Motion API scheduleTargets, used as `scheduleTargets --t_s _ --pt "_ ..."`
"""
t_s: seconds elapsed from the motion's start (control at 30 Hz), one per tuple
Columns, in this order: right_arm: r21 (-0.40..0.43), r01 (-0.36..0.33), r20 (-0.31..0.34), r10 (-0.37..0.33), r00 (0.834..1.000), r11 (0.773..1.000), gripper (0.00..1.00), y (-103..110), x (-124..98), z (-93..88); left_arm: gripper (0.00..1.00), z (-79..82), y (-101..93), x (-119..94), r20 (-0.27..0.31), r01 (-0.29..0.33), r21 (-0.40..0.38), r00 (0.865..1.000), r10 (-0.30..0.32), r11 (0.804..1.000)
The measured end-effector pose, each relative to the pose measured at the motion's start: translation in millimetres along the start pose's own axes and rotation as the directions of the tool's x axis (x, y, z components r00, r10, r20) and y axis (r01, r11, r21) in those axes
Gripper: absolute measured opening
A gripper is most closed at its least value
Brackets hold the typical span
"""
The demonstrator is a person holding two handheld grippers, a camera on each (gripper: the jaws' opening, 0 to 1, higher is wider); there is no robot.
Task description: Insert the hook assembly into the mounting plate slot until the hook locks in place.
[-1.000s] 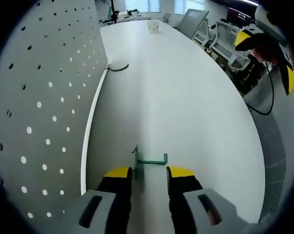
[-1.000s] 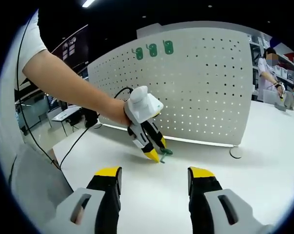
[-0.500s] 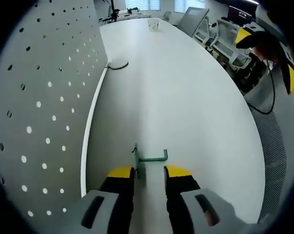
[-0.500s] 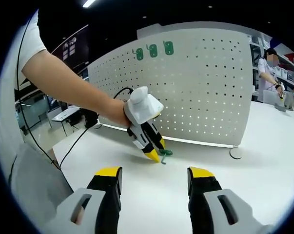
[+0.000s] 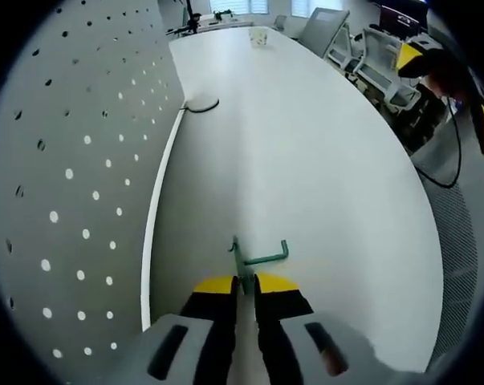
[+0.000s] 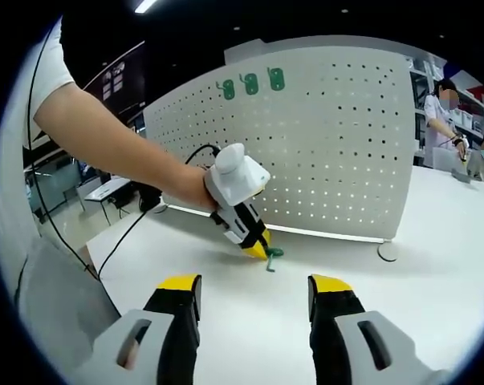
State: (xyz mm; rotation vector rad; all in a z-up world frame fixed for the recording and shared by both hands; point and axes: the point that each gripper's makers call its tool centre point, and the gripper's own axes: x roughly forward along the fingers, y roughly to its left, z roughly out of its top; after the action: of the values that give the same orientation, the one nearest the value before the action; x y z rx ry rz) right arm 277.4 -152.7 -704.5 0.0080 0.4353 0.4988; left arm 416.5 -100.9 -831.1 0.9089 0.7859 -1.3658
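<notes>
Now, in the left gripper view, the left gripper (image 5: 245,282) sits low over the white table (image 5: 306,152), its yellow-tipped jaws drawn close together and pinching the flat plate end of the green hook (image 5: 258,258). That hook lies on the table just beside the foot of the white pegboard (image 5: 73,176), its bent arm reaching away from the board. A dark cable (image 5: 200,106) loops out from the pegboard's base farther along, and a paper cup (image 5: 260,36) stands well beyond it at the table's far end. Office chairs (image 5: 362,60) line the table edge opposite the pegboard.

Over in the right gripper view, the right gripper (image 6: 254,287) hangs clear of everything, jaws spread wide with nothing between them. Ahead of it, in front of the pegboard (image 6: 322,152), the left gripper (image 6: 258,249) tips down onto the table (image 6: 418,265) with the green hook (image 6: 272,255) at its tips. Three green hooks (image 6: 251,83) hang already mounted in a row near the pegboard's top edge. A person's arm (image 6: 113,140) leads to the left gripper.
</notes>
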Motion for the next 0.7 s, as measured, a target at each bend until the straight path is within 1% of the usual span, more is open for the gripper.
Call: scheduleTargets --t_s 0.07,0.23,0.27,0.3,0.37,0.4,0.5,0.57,0.7 --pt "-0.001 -0.001 -0.001 0.001 1.000 1.000 0.52 0.1 0.1 -0.2 0.06 0.5 -0.3 -0.2 -0.006 -0.005 0.014 1.000 0.005 1.000" --pt "0.005 0.001 0.003 -0.001 1.000 1.000 0.52 -0.9 0.1 -0.2 0.04 -0.5 2.1 0.2 -0.005 -0.013 0.011 1.000 0.013 1.000" --pt "0.006 0.002 0.003 -0.002 1.000 1.000 0.52 -1.1 -0.2 -0.2 0.03 -0.8 2.2 0.1 -0.008 -0.021 0.035 1.000 0.021 0.999" --pt "0.009 0.001 0.003 -0.001 1.000 1.000 0.52 -1.2 0.0 -0.1 0.03 -0.3 2.3 0.1 -0.006 -0.024 0.042 1.000 0.025 0.999" --pt "0.011 0.001 0.003 -0.002 1.000 1.000 0.52 -1.4 0.0 -0.4 0.03 -0.3 2.5 0.1 -0.011 -0.024 0.033 1.000 0.025 0.999" --pt "0.011 0.000 0.002 0.000 1.000 1.000 0.52 -0.9 -0.1 -0.6 0.03 -0.2 2.5 0.1 -0.010 -0.023 0.042 1.000 0.024 0.999" --pt "0.008 -0.002 0.000 0.002 1.000 1.000 0.52 -0.6 0.1 -0.8 0.03 0.0 2.2 -1.1 -0.005 -0.019 0.023 1.000 0.020 1.000" --pt "0.010 0.000 0.001 0.000 1.000 1.000 0.52 -1.1 0.0 -1.2 0.03 -0.3 2.1 -0.6 -0.002 -0.016 0.030 1.000 0.016 0.999" --pt "0.008 -0.001 -0.001 0.001 1.000 1.000 0.52 -1.1 0.1 -1.4 0.03 -0.2 2.7 0.3 0.000 -0.017 0.020 1.000 0.017 1.000"
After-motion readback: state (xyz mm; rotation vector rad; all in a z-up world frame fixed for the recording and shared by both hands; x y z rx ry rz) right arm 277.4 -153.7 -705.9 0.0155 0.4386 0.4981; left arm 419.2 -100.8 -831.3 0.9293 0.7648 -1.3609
